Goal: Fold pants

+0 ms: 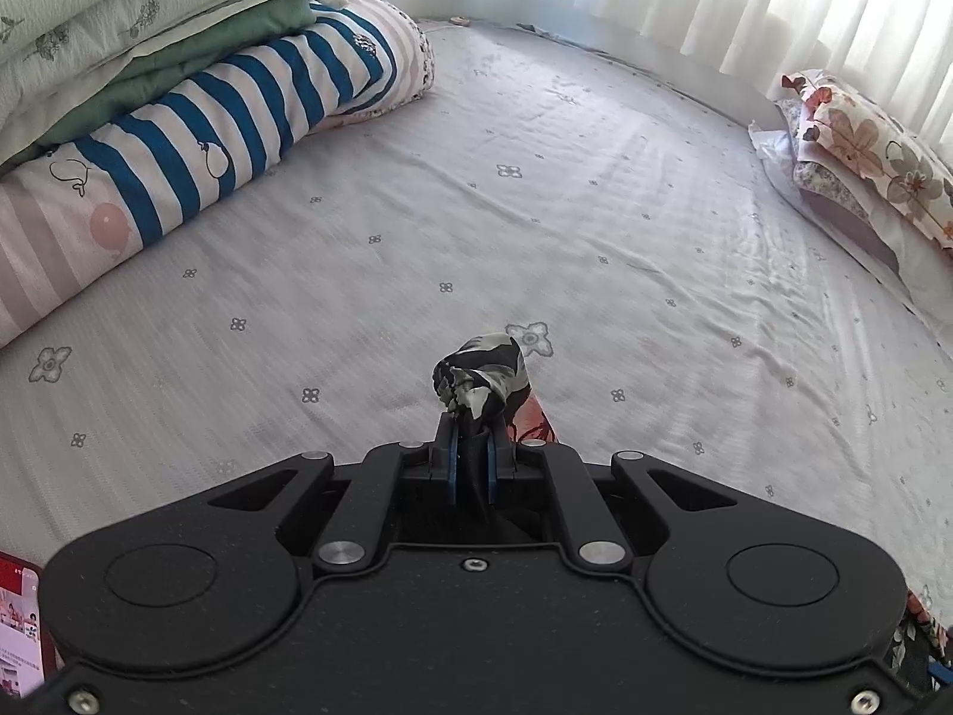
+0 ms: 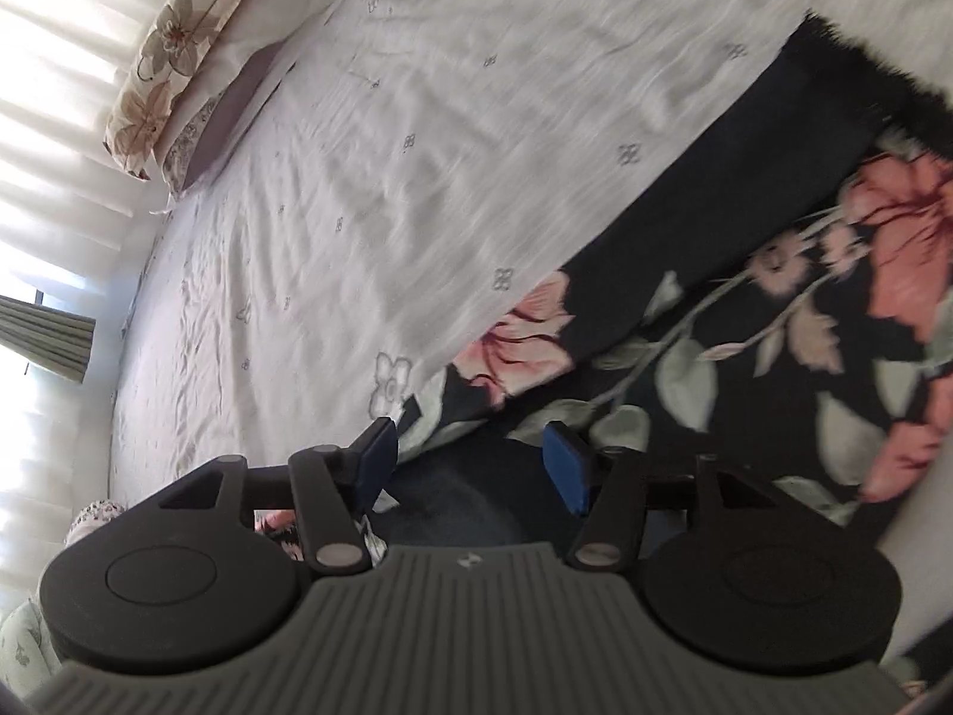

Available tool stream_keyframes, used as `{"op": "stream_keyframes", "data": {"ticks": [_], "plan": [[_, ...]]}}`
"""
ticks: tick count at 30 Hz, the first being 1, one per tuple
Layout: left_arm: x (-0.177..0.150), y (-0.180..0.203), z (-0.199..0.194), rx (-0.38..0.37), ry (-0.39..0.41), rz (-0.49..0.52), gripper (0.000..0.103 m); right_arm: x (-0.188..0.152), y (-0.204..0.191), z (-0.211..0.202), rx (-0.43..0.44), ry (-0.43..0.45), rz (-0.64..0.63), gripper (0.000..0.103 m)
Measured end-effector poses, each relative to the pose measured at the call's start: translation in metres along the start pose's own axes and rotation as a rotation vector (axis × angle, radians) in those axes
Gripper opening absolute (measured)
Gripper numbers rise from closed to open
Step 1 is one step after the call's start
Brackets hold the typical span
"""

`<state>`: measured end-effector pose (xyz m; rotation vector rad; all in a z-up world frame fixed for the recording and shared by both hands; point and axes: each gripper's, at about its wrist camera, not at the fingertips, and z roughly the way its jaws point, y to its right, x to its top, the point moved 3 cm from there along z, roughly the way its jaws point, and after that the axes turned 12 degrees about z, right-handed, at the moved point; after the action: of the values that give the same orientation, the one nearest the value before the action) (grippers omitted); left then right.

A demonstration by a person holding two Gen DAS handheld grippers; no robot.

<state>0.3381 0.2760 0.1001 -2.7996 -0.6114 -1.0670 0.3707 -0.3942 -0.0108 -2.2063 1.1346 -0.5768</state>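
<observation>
The pants (image 2: 744, 310) are black with pink flowers and pale leaves and lie on the bed sheet at the right of the right wrist view. My left gripper (image 1: 470, 435) is shut on a bunched corner of the pants (image 1: 479, 372), held a little above the sheet. My right gripper (image 2: 470, 453) is open, its blue pads (image 2: 569, 465) apart, with the edge of the pants lying between and under them. Most of the garment is hidden in the left wrist view.
A pale grey bed sheet (image 1: 536, 190) with small flower prints covers the bed. Stacked quilts, one blue-striped (image 1: 208, 137), lie at the left. Floral pillows (image 1: 863, 161) lie at the right, also in the right wrist view (image 2: 173, 53). White curtains stand behind. A phone (image 1: 18, 625) lies at lower left.
</observation>
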Motion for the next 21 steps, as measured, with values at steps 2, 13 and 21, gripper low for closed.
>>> {"op": "stream_keyframes", "data": {"ticks": [2, 13, 21], "plan": [[-0.001, -0.001, 0.001, -0.005, 0.002, 0.010, 0.008, -0.001, -0.005, 0.007, 0.013, 0.035, 0.024, 0.076], [-0.007, -0.001, 0.005, -0.007, 0.005, 0.047, 0.008, 0.018, -0.012, 0.020, -0.114, 0.216, 0.045, 0.005], [-0.011, -0.003, -0.003, -0.005, 0.024, 0.057, 0.008, 0.021, -0.003, -0.040, -0.191, 0.387, -0.066, 0.002]]}}
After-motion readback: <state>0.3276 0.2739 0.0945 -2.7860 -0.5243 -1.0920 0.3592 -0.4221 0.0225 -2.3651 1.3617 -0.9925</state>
